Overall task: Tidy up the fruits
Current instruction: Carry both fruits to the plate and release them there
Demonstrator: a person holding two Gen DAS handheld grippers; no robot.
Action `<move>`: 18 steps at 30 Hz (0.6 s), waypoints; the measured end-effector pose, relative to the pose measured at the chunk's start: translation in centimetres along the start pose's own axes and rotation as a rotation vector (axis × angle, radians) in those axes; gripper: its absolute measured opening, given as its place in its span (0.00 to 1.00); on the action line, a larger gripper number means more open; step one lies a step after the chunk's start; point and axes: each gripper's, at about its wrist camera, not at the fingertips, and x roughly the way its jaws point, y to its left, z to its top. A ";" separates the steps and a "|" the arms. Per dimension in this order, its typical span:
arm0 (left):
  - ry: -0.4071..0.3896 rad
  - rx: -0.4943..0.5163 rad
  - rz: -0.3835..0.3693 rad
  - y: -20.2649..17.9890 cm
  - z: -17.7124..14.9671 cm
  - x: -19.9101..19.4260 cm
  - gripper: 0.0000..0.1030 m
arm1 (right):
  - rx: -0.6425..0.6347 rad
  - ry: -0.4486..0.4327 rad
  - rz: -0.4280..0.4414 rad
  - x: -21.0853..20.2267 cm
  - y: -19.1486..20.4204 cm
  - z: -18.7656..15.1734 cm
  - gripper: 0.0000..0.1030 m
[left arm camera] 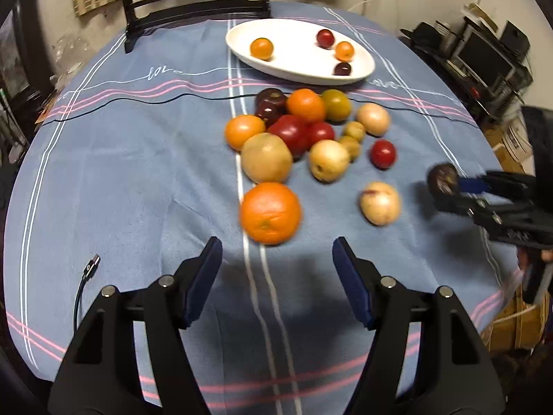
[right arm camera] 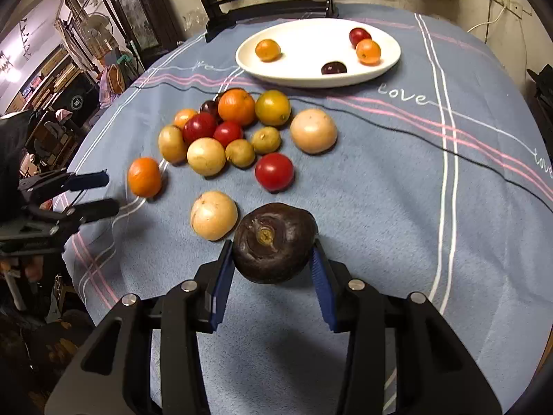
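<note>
A pile of fruits lies mid-table on the blue cloth. A large orange sits nearest my left gripper, which is open and empty just in front of it; the same gripper shows at the left of the right wrist view beside that orange. My right gripper is shut on a dark purple fruit, held just above the cloth; this fruit also shows in the left wrist view. A white oval plate at the far side holds several small fruits.
A pale fruit lies just left of the held one. A red fruit lies apart from the pile. A thin black cable crosses the cloth. A USB cable end lies near left. A dark chair stands beyond the table.
</note>
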 end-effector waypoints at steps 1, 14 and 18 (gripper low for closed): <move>0.005 -0.005 0.000 0.1 0.3 0.8 0.66 | -0.001 0.004 0.000 0.1 0.1 0.0 0.43; 0.041 0.062 0.001 -0.8 2.5 3.5 0.44 | -0.025 0.010 -0.005 0.0 1.4 0.6 0.43; -0.011 0.080 -0.024 -1.0 4.2 0.6 0.44 | -0.011 -0.026 -0.010 -1.0 1.5 1.6 0.43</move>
